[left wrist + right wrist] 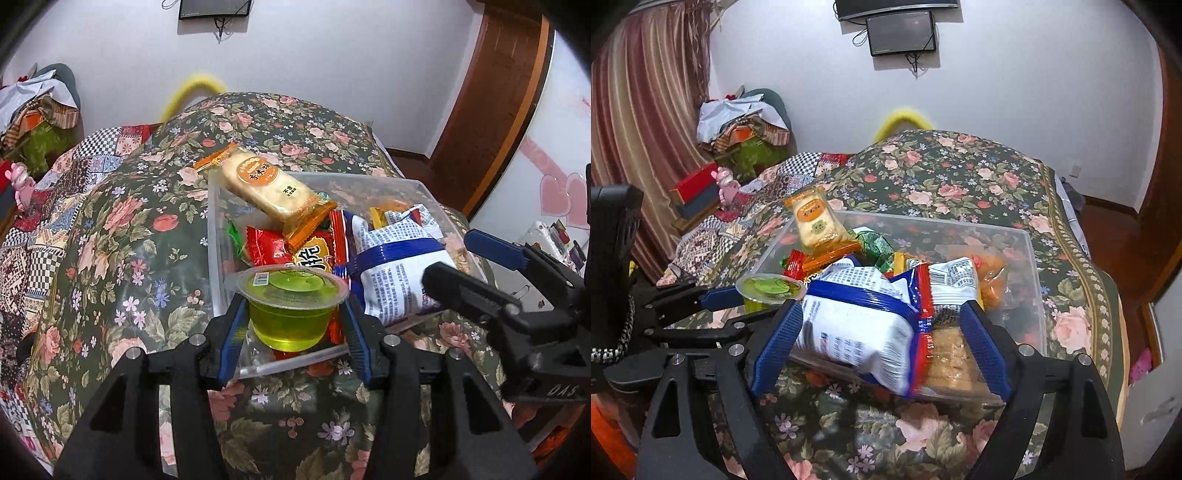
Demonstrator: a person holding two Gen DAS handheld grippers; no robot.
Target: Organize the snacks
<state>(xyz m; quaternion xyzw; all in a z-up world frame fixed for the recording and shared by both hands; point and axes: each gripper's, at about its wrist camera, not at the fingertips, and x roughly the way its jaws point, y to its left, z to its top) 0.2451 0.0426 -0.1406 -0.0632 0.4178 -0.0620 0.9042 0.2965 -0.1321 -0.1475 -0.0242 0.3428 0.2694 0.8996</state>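
A clear plastic bin (218, 236) (1034, 280) sits on a floral bedspread and holds several snack packs. My left gripper (293, 325) is shut on a green jelly cup (290, 314), held over the bin's near edge; the cup also shows in the right wrist view (770, 290). My right gripper (882, 350) stands wide around a white and blue snack bag (857, 325) (391, 273) that overhangs the bin's near rim; its jaws are apart and I cannot tell if they touch it. An orange rice cracker pack (266, 184) (814, 221) leans on the bin's far left rim.
The floral bedspread (122, 229) (960, 173) covers the bed. A patchwork quilt (746, 218) lies to the left. Clothes are piled on a chair (746, 122) by the curtain. A pink figurine (726, 186) stands by red boxes. A wooden door frame (491, 103) is at right.
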